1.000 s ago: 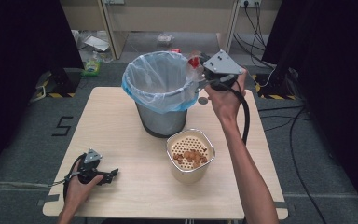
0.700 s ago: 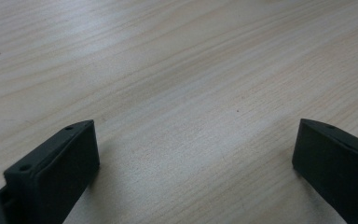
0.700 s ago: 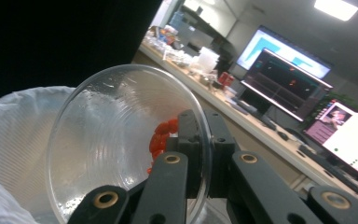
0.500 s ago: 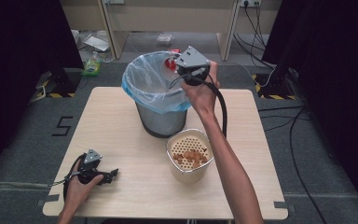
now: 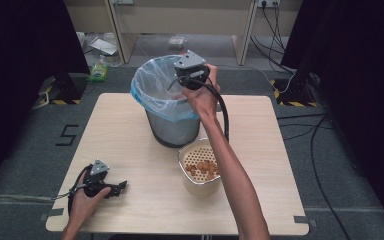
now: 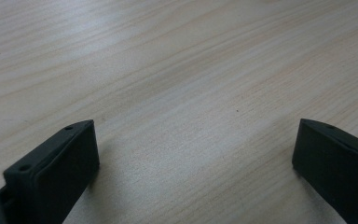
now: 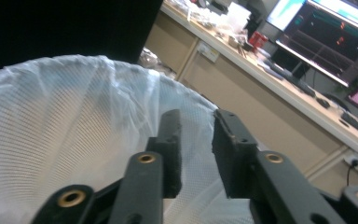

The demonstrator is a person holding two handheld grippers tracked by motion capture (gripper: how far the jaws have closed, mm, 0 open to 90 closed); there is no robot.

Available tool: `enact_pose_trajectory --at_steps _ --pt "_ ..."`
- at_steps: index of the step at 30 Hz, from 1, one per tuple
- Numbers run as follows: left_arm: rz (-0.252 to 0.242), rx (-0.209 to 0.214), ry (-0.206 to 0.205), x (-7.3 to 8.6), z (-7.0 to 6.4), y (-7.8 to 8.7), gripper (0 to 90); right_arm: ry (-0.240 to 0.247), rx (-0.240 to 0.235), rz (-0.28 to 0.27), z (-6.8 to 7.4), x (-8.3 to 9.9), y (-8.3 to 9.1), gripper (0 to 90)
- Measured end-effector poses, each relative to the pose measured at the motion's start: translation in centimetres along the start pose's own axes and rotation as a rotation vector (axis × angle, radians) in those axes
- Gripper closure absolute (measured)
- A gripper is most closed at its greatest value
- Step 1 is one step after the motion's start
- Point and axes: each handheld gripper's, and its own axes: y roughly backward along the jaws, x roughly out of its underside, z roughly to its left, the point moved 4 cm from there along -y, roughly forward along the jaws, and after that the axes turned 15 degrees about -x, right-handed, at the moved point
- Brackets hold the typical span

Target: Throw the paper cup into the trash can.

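At the near left corner of the pale wooden table [image 5: 130,125], the left gripper [image 5: 111,187] lies low on the surface in the person's left hand [image 5: 82,197]; in the left gripper view its two black jaws stand wide apart with nothing but bare wood grain between them, so it is idle in this step. Further right, at the middle of the table, stands the round grey metal waste bin lined with a translucent blue-white plastic bag [image 5: 172,107], and just in front of it, close to touching, sits the cream perforated plastic basket holding small orange-brown pieces of food [image 5: 200,167]. The right gripper [image 7: 196,154] is held high above the open mouth of the bin, at its far right rim, the arm stretched over the basket. In the right gripper view its jaws stand a narrow gap apart with nothing visible between them, and the netted-looking bag liner [image 7: 60,140] lies directly beneath. I judge the step in hand to be the drop into the bin, and the empty gap suggests the release is already made. The next move, as I read it, calls for drawing the right gripper back over the rim without snagging the liner, lowering it to the basket, and closing on another orange-brown piece.
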Motion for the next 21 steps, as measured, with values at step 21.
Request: enact_pose_trajectory --at_steps 21 --pt "0.0 0.0 -0.002 0.0 0.0 0.0 0.0 -0.207 0.027 -0.003 -3.4 7.0 8.1 41.4"
